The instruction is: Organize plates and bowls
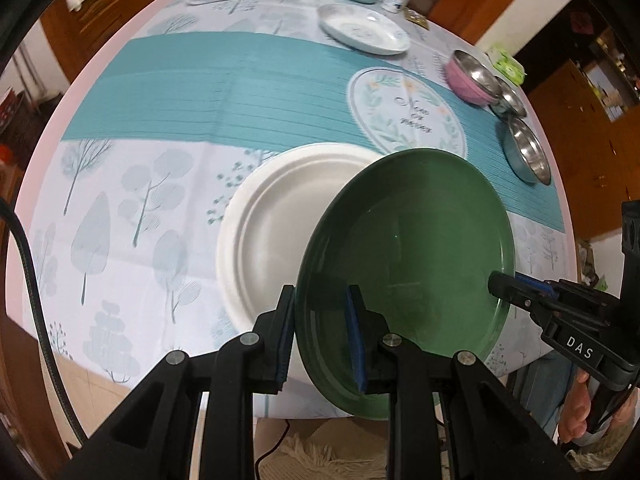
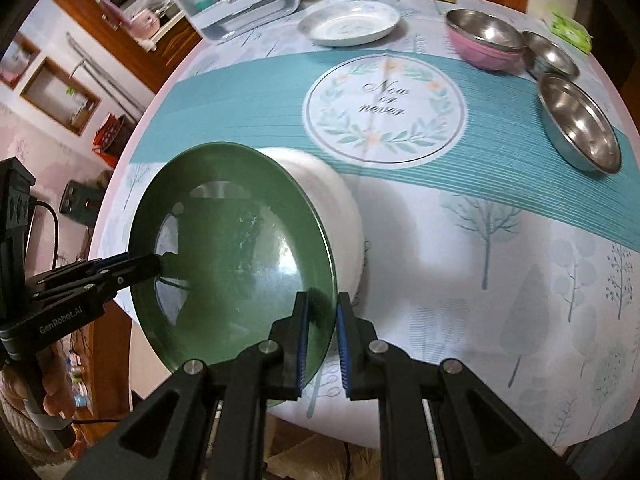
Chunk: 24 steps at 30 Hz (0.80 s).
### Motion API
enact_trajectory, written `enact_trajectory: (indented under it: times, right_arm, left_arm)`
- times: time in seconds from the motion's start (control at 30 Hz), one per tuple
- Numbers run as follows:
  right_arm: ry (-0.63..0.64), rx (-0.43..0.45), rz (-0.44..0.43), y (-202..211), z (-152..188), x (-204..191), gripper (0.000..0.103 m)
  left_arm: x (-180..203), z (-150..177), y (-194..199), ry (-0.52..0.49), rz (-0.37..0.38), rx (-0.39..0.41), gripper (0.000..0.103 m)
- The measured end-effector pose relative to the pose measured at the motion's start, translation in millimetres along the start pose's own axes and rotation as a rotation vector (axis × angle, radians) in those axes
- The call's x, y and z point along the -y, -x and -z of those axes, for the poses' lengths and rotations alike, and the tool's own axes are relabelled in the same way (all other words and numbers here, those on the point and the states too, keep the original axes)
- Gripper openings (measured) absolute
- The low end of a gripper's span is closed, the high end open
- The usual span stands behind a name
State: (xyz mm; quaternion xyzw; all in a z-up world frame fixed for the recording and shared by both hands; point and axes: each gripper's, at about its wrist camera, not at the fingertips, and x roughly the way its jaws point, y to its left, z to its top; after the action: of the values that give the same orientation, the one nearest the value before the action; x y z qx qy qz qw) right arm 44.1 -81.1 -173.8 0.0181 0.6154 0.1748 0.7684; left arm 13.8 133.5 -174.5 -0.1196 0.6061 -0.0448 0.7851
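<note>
- Left tongs (image 1: pixel 322 336) come in low from the near edge, clamped on the near-left rim of the green plate (image 1: pixel 408 272), one pad under it and one pad on top.
- Right tongs (image 2: pixel 322 344) do the same on the opposite rim, nearly closed with the rim pinched between the blue pads. In the left wrist view they reach in from the right side (image 1: pixel 508 286).
- So both tongs have the green plate, held off the worktop (image 1: pixel 152 184) and tilted, its hollow face turned up toward the cameras, left edge partly over the white plate (image 1: pixel 276 216).
- White plate lies flat on the tree-print cloth near the front edge.
- Worktop is round, with a teal striped band and a "Now or never" emblem (image 2: pixel 384 108).
- Further back: a floral dish (image 2: pixel 350 24), then a pink bowl (image 2: pixel 482 42) and two steel bowls (image 2: pixel 578 122) along the right side.
- Wooden cabinets behind.
</note>
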Motion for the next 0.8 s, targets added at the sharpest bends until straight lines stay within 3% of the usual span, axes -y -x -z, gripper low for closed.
enact_trajectory:
  times: [0.33,0.8]
  right_arm:
    - [0.044,-0.077,0.019,-32,-7,-17,0.013]
    - [-0.002,-0.152,0.046,-68,-22,-6,0.013]
  left_arm:
    - [-29,7,-28,0.07,0.001,-0.066,0.021]
    - [-27,-18,-68,0.047,-0.021,-0.125,0.023]
